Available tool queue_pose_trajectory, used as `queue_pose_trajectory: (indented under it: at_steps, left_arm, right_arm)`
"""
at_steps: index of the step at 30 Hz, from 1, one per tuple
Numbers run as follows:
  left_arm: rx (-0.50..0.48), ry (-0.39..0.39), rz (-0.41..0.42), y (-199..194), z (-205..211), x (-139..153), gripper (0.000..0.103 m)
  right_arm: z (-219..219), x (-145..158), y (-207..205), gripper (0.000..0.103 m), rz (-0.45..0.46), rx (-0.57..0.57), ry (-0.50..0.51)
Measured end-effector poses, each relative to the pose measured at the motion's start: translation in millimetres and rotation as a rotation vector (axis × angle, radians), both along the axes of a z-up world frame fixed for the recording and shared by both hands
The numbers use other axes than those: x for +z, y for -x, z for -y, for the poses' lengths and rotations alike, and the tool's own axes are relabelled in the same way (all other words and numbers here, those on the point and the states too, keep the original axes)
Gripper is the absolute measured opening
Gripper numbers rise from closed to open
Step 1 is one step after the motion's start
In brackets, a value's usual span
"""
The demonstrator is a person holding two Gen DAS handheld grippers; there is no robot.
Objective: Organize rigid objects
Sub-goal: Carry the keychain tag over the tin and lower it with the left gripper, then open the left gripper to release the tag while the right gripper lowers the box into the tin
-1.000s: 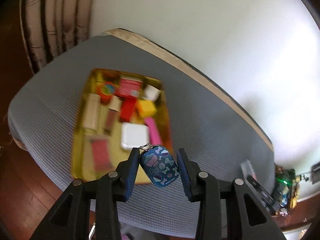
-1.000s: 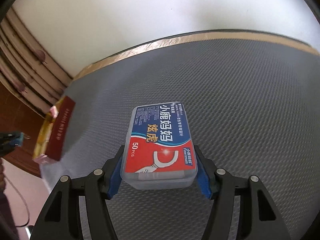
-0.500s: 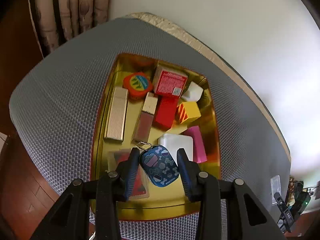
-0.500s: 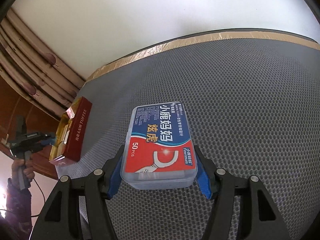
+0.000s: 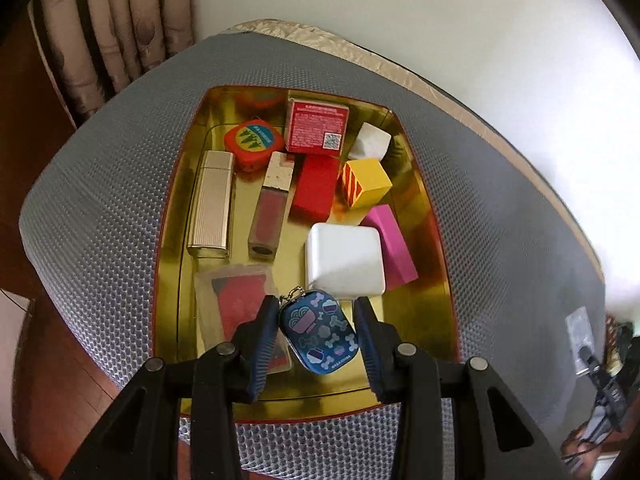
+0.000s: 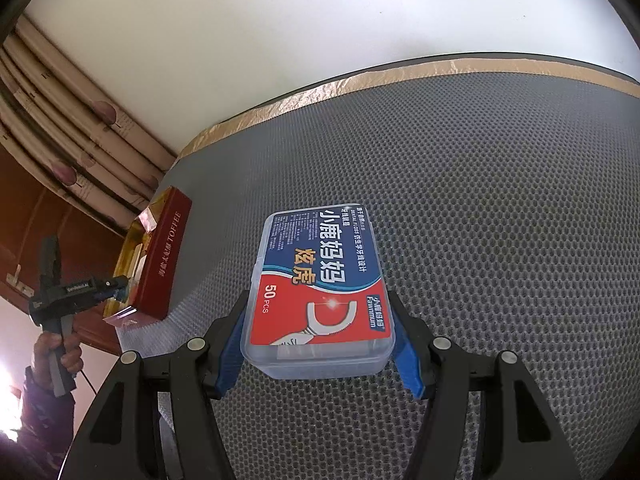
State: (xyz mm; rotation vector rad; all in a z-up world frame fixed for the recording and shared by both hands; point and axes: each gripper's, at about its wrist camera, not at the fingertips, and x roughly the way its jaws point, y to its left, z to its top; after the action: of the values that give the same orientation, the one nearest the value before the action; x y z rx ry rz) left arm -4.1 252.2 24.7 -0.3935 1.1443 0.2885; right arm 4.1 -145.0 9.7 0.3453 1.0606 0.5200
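Gold tin on grey mesh mat, red outside, "TOFFEE" along its wall in the right wrist view.

In tin, far end: orange round case, red printed box, white block. Middle: gold lighter at left, lip gloss tube beside it, red block, yellow striped block. Nearer: white square box, touching pink block on its right; clear card case with red contents at near left.

Left gripper over near end of tin, pinching blue tag with bone and bowl pattern, small chain at its top; tag held above tin floor, tilted. Same gripper seen small at far left of right wrist view, held by hand in dark sleeve.

Right gripper clamped on clear floss box, blue and red label, "50 PCS"; box above mat, well right of tin.

Card case partly hidden behind left finger. Small print on red box unreadable. Near rim of tin cut by gripper body. Clutter at right edge of left view too blurred to name.

Mat edged with tan tape along far side. White wall behind; striped curtain at far left; brown wood floor below.
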Motion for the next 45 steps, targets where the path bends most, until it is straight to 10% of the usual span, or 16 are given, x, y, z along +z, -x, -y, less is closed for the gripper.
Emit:
queue_pose_trajectory:
  at_steps: [17,45]
  left_arm:
    - [-0.074,-0.242,0.002,1,29,-4,0.04]
    - [-0.032,-0.267,0.08,15,5,-7,0.054]
  right_arm:
    - [-13,14,5,0.06,-0.012,0.021,-0.035]
    - [-176,83,-35,0.06,0.012,0.281,-0.15]
